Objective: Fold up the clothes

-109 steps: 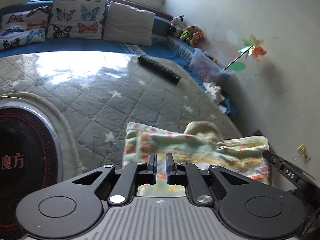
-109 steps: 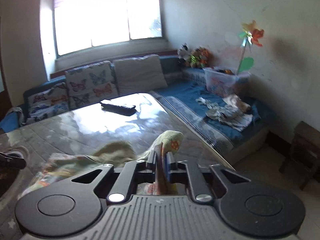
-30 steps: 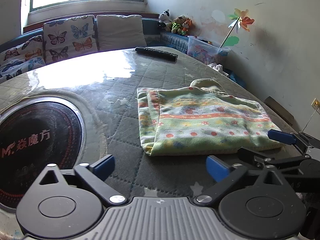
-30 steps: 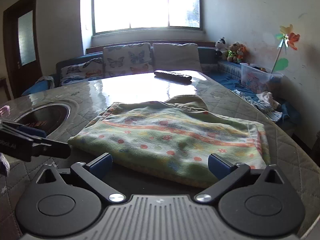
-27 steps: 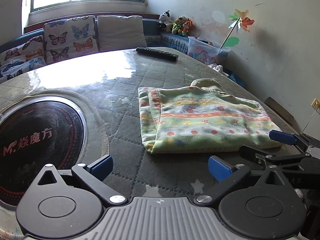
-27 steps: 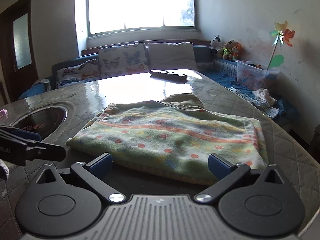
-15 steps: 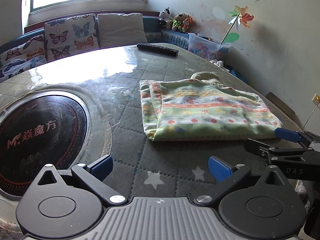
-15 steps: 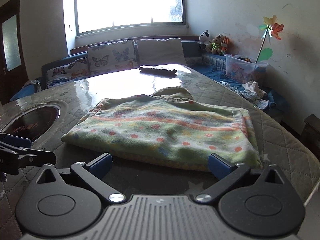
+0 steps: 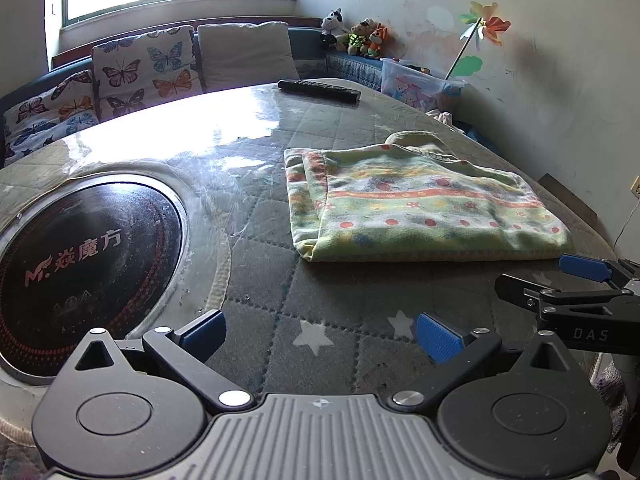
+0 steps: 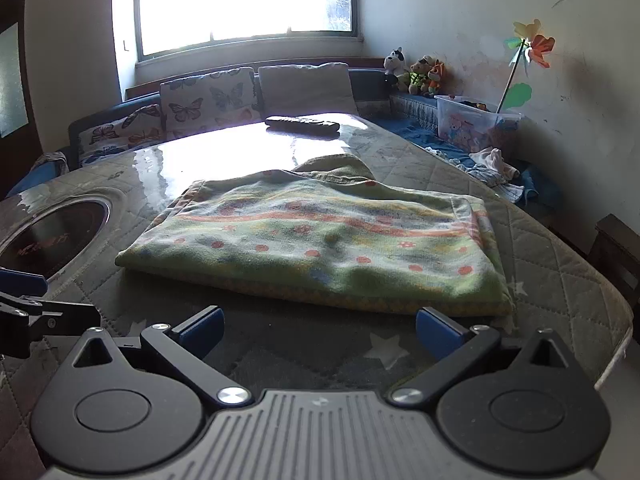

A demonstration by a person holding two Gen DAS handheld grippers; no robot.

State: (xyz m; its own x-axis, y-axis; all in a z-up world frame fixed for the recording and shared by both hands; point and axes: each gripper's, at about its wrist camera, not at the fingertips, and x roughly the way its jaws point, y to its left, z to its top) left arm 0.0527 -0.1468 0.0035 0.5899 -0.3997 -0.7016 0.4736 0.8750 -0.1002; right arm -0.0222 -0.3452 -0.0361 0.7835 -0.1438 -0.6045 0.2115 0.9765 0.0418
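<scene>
A green patterned garment [image 9: 420, 208] [image 10: 320, 244] lies folded flat into a rectangle on the quilted table cover [image 9: 320, 320]. My left gripper [image 9: 320, 336] hovers open over the table, short of the garment's near-left corner, nothing between its blue pads. My right gripper [image 10: 318, 330] is open too, just in front of the garment's near edge and not touching it. The right gripper [image 9: 576, 284] also shows at the right edge of the left wrist view, and a left fingertip [image 10: 22, 282] shows at the left edge of the right wrist view.
A round black induction hob [image 9: 76, 256] is set into the table at the left. A black remote control [image 9: 319, 89] lies at the far side. Behind are a sofa with butterfly cushions [image 9: 144, 74], a plastic toy bin [image 10: 472, 128] and loose clothes [image 10: 492, 166]. The table edge [image 10: 616, 320] drops off at right.
Both grippers let go of the garment, opened, and drew back toward the near table edge. The garment now lies folded and still.
</scene>
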